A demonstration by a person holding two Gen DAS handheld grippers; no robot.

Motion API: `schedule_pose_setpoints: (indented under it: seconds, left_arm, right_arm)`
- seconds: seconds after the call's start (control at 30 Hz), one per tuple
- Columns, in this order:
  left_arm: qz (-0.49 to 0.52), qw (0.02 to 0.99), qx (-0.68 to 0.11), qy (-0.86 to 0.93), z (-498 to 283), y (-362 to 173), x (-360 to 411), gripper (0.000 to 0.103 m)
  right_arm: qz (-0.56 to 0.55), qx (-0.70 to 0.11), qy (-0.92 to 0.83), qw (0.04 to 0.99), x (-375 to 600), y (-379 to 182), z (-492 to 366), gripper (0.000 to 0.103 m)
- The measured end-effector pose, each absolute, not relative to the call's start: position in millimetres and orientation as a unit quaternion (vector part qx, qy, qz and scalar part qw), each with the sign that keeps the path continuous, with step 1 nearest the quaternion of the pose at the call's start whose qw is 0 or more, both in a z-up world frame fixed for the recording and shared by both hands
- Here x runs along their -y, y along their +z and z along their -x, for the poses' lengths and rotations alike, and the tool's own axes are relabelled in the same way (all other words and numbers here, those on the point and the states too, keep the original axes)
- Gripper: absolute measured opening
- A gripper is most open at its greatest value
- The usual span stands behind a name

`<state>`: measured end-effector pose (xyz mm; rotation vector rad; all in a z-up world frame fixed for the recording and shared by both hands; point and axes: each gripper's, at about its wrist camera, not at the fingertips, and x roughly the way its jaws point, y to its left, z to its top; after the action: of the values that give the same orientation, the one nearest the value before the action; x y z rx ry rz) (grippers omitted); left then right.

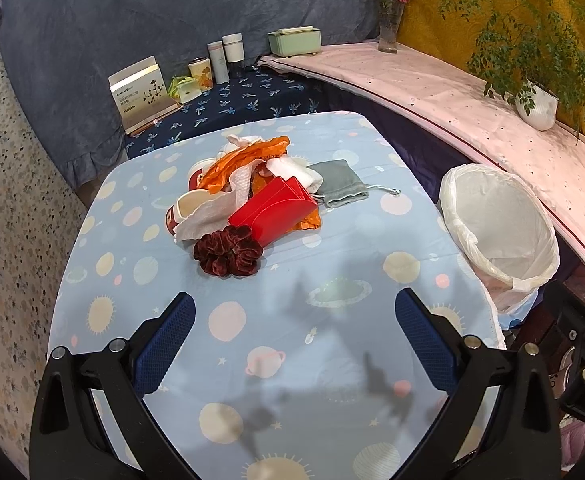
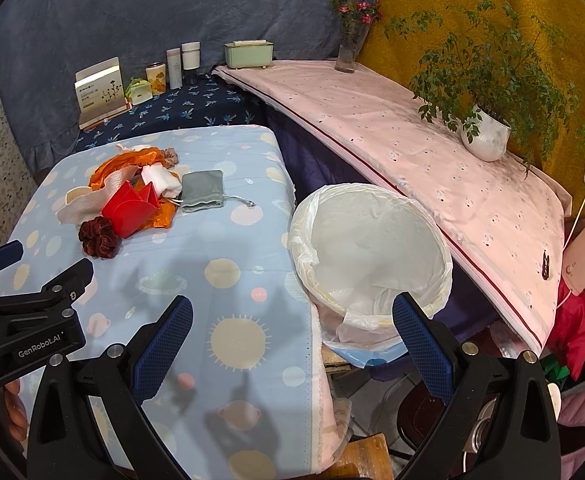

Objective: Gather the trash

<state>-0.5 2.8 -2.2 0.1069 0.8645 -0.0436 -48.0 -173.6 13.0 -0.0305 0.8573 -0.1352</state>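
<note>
The white-lined round waste bin (image 2: 372,256), beside the table's right edge, appears empty: collection not begun. The pile of orange, red and white paper scraps (image 1: 252,196) remains mid-table. Left gripper (image 1: 294,324) and right gripper (image 2: 292,320) both gape, holding nothing.

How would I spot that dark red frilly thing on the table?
Start at the blue planet-print tablecloth and find the trash pile in its middle. At the pile's near edge, against the red paper box, lies the scrunchie: the only dark maroon, velvety, ruffled ring.
</note>
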Motion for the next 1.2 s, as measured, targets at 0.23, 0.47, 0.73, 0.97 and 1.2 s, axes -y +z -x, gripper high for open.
schedule_pose_setpoints:
  seconds: [0.23, 0.47, 0.73, 0.97, 1.2]
  left_arm:
    - [-0.052, 0.906, -0.419, -0.021, 0.5, -2.5, -3.1, 0.095]
    - [-0.052, 0.906, -0.419, -0.021, 0.3, -2.2, -2.8, 0.095]
    - [-0.053, 0.906, -0.419, -0.021, 0.0, -2.1, -2.9, 0.095]
    - [-0.053, 0.906, -0.420, -0.021, 0.0, -1.7, -2.5, 0.095]
    - [-0.053, 0.906, -0.419, -0.021, 0.4, -2.5, -5.6, 0.095]
  right_arm:
    - [0.014, -0.415, -0.066, 0.907, 172.7, 12.9, 47.7, 0.096]
    - [0.015, -0.415, -0.066, 0.907, 173.2, 13.2, 47.8, 0.096]
    - [0.015, -0.415, -0.066, 0.907, 173.3, 13.3, 47.5, 0.096]
    - [0.016, -0.415, -0.066, 0.907, 173.1, 12.9, 47.4, 0.096]
    - [0.014, -0.415, -0.066, 0.907, 172.8, 12.9, 46.7, 0.096]
